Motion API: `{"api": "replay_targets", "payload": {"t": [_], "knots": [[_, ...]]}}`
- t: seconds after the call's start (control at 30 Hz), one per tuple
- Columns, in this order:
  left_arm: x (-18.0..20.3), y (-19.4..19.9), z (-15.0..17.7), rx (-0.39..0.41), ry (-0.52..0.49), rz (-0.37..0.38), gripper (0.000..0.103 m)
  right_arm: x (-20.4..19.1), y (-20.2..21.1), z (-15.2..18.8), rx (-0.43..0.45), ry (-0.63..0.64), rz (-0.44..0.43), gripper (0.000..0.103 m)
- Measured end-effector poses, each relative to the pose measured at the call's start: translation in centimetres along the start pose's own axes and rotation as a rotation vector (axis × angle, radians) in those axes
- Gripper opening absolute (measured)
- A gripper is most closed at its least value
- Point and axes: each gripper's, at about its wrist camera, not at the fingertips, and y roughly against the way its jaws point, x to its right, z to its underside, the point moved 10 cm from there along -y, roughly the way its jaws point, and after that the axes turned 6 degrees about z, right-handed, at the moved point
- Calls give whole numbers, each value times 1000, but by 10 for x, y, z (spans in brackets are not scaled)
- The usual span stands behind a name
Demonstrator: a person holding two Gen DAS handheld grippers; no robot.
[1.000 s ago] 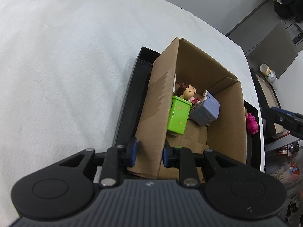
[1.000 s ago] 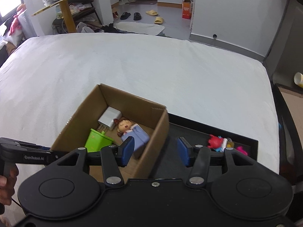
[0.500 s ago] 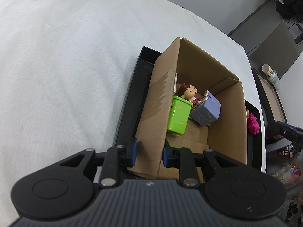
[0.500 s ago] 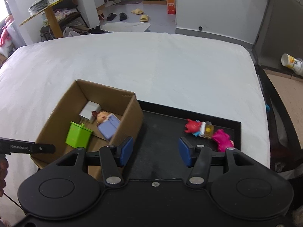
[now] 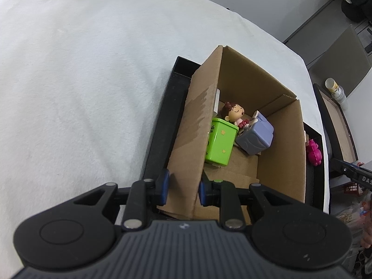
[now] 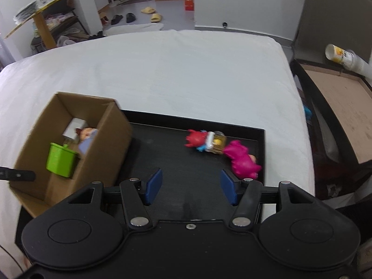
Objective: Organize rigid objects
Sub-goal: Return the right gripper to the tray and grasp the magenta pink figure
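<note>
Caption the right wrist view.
Open right gripper over black tray, facing red toy and pink toy.

A bed with a white sheet is carrying everything. A black tray is lying directly on the sheet, at six o'clock of the bed.

The left claw is gripping the near wall of an open cardboard box, one blue pad sitting outside the wall and the other inside. The box is standing in a black tray that is lying on a white bed. Inside the box, a green toy bin is leaning against the left wall, touching a lilac block, with a brown-haired doll lying behind them. A pink toy is resting in the tray just beyond the box's right wall. At the right edge, the tip of the right claw is showing.
</note>
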Motion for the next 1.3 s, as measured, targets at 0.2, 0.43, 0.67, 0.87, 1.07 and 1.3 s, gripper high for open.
{"api": "replay_targets", "payload": {"t": [0.2, 0.43, 0.67, 0.87, 1.07, 1.3], "knots": [[0, 0, -1, -3, 4, -2, 24, 24, -23, 5, -15, 18, 27, 56], [1, -2, -1, -6, 4, -8, 24, 39, -50, 0, -17, 76, 47, 55], [1, -3, -1, -7, 2, -12, 24, 26, -63, -8, 6, 197, -7, 52], [1, -3, -2, -6, 0, -11, 24, 36, -79, -15, -15, 203, -5, 47], [1, -4, -1, -6, 1, -14, 24, 44, -91, -17, -42, 207, -14, 45], [0, -5, -1, -5, 0, -17, 24, 45, -96, -6, -80, 181, -33, 38]]}}
